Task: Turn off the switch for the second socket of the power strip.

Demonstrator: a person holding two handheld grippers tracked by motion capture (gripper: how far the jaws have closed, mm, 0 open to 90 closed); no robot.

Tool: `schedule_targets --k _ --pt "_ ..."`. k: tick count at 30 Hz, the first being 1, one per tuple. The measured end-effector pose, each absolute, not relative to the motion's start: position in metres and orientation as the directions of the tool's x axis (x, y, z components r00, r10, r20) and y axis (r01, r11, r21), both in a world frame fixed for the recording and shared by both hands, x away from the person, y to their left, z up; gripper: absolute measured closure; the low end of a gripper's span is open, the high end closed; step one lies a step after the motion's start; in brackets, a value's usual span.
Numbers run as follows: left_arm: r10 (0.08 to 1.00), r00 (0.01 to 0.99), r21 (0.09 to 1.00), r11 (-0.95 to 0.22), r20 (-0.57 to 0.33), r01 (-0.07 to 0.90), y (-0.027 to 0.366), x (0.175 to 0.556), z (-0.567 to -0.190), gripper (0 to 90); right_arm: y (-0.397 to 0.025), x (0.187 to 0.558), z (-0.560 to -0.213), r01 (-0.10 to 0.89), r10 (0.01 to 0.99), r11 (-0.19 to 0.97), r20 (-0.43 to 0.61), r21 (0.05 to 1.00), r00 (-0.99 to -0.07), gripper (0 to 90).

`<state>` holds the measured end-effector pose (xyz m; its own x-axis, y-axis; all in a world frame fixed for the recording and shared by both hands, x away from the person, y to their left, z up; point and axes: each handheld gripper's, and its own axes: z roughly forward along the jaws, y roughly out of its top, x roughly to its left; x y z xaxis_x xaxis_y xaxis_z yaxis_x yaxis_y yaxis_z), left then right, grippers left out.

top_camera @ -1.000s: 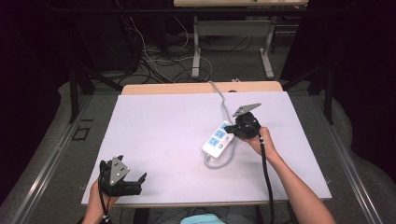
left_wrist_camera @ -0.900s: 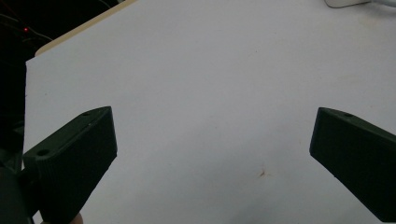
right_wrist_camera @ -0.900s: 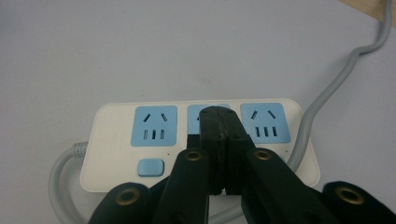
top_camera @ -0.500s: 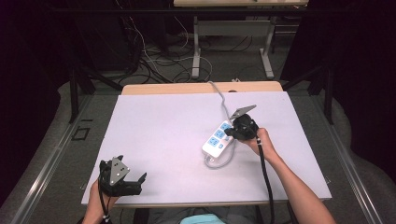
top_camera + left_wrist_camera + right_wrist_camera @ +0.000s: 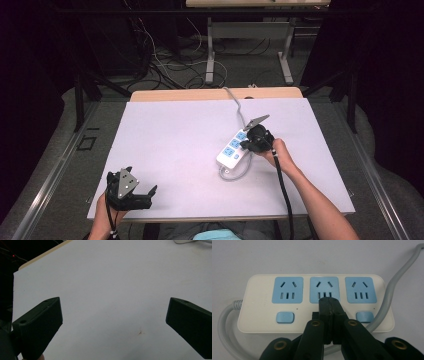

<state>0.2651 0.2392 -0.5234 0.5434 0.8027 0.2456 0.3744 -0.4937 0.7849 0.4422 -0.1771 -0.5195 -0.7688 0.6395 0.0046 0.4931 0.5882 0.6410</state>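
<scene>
so right tongs [image 5: 329, 307] clenched empty, tips over power strip [image 5: 314, 302] middle switch; press straight down, gently. left tongs [image 5: 112, 322] released over bench [image 5: 175, 135].

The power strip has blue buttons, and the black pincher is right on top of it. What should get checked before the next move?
1. Power strip flat on the table: ok.
2. Right hand-held gripper shut, tips over the middle socket: ok.
3. Middle button touched: cannot tell, the tips hide it.
4. Sockets free of plugs: ok.
5. Grey cord away from the tips: ok.
6. Left hand-held gripper open, over bare table: ok.
</scene>
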Motion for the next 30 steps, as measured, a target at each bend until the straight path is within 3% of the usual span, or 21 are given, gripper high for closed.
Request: schedule_targets --k 15,30 --pt "0.800 0.546 0.781 -0.499 0.249 0.376 0.2393 0.2653 -0.5230 0.5 -0.1773 0.4446 -0.5222 0.476 0.633 0.594 -0.012 0.648 -0.774 90.0" --pt "0.802 0.542 0.783 -0.498 0.251 0.373 0.2377 0.2659 -0.5241 0.5 -0.1803 0.4429 -0.5238 0.530 0.665 0.545 0.051 0.650 -0.746 90.0"
